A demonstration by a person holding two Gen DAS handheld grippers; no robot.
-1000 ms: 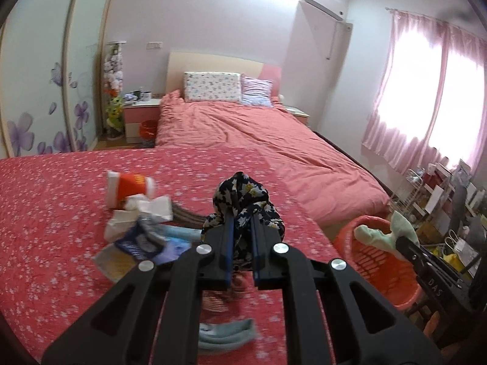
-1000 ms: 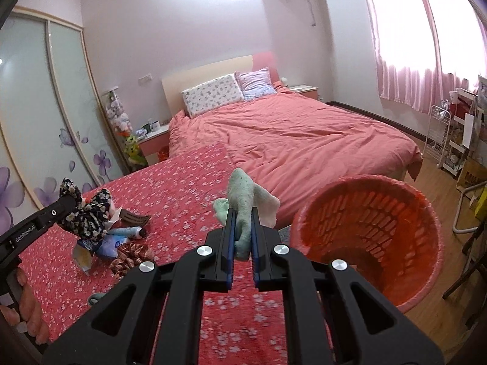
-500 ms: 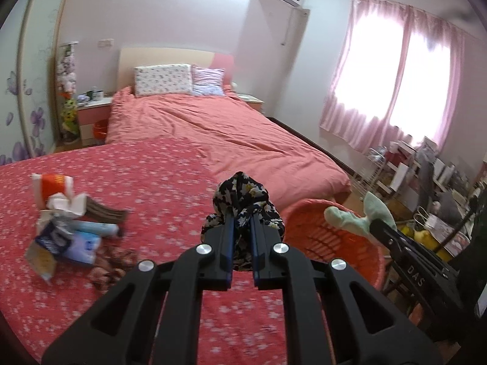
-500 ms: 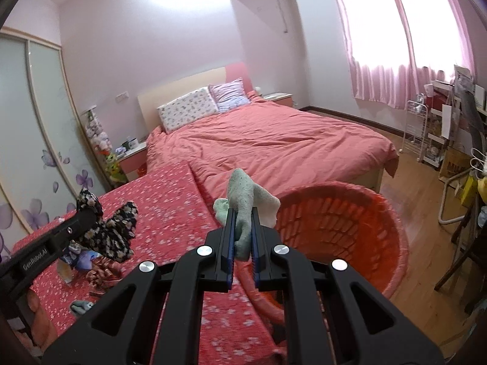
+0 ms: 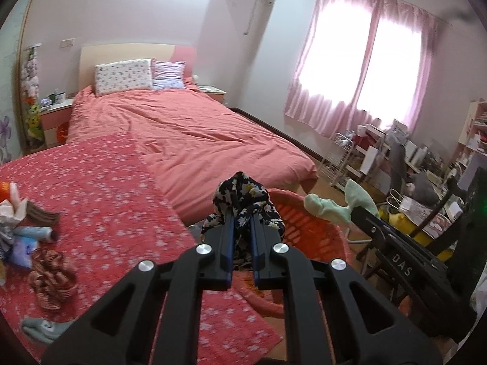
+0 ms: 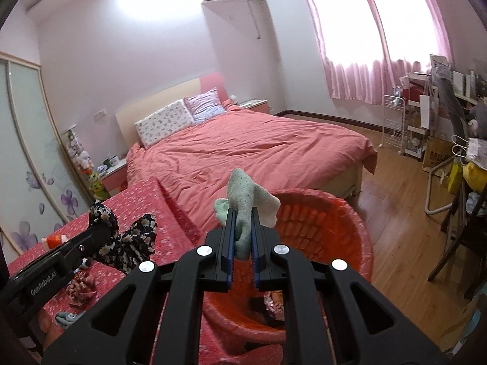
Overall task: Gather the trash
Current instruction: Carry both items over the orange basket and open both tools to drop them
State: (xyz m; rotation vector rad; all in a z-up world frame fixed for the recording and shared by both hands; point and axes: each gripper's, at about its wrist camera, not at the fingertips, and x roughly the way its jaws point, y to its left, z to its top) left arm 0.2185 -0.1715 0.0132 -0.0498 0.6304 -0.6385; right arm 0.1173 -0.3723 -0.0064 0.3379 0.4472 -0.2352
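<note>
Red flower-print cloth covers the near surface, and the view over it has swung since a second ago: the litter pile that sat just left of the left gripper point(image 5: 242, 237) now lies far off to its left edge, while the orange basket point(image 6: 362, 243), then off to the right, sits directly beyond and below both claws. That shift suggests the carry is nearly done and the release is the step in hand. The left gripper's jaws are nearly closed, pinching the dark floral cloth point(image 5: 243, 200), which bunches upward above the fingertips with its long axis roughly vertical and loose ends drooping either side. The right gripper point(image 6: 243, 237) is likewise nearly closed on the pale green sock point(image 6: 243, 200), whose length stands up out of the jaws, its end folding over to the right above the basket rim. Something dark and crinkled already lies in the basket's bottom below the right claw, though it is too blurred to name. Left of the left claw, the remaining litter point(image 5: 27, 237) and a grey sock point(image 5: 42, 328) wait on the cloth. Farther ahead of both claws stretches the pink bed point(image 5: 188, 133), with curtained windows to the right.
</note>
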